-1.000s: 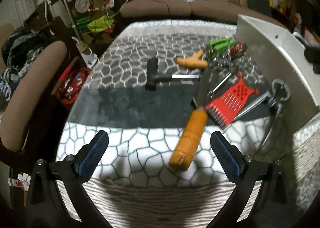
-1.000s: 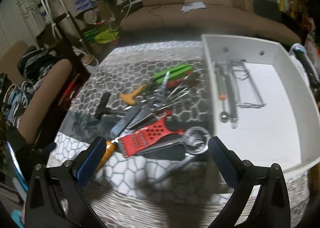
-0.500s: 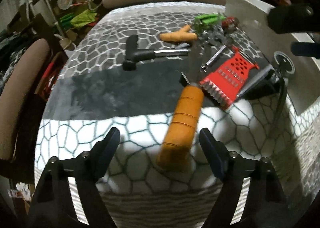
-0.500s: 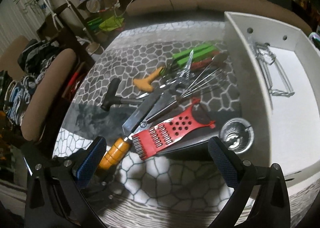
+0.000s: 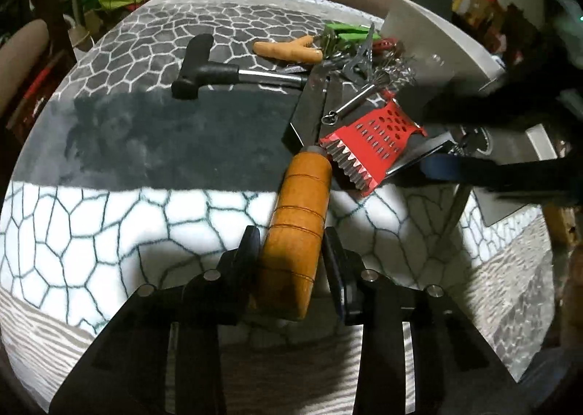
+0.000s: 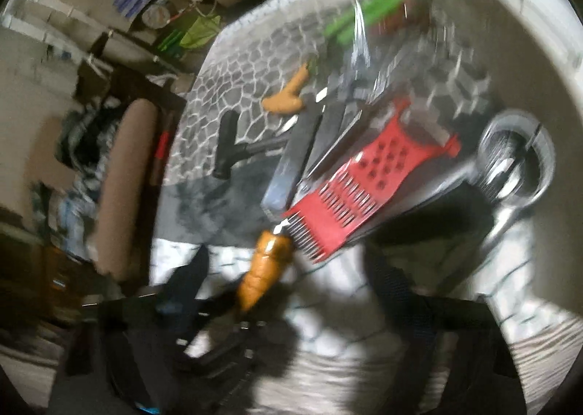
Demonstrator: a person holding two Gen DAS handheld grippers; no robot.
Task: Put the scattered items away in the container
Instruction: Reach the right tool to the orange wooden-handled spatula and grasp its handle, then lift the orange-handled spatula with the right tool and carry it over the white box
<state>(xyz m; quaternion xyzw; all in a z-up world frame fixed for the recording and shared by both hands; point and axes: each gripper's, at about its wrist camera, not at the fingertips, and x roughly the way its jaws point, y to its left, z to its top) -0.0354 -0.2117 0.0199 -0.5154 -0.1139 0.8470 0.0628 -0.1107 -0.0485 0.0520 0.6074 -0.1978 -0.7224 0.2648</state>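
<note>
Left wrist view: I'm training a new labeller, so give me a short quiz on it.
1. What sits between the left gripper's fingers?
2. True or false: the red grater lies inside the white tray.
3. Farthest left in this view: A black tool, B grater, C green tool?
Key: 1. The orange handle; the jaws have just been closing on it. 2. False. 3. A.

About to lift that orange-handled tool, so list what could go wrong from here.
1. The left gripper, jaws just closing, holds only the orange handle; the blade end lies under the red grater, so lifting may drag the grater.
2. The right gripper sits close beside the grater and could collide.
3. The right wrist view is blurred, so its aim is uncertain.
</note>
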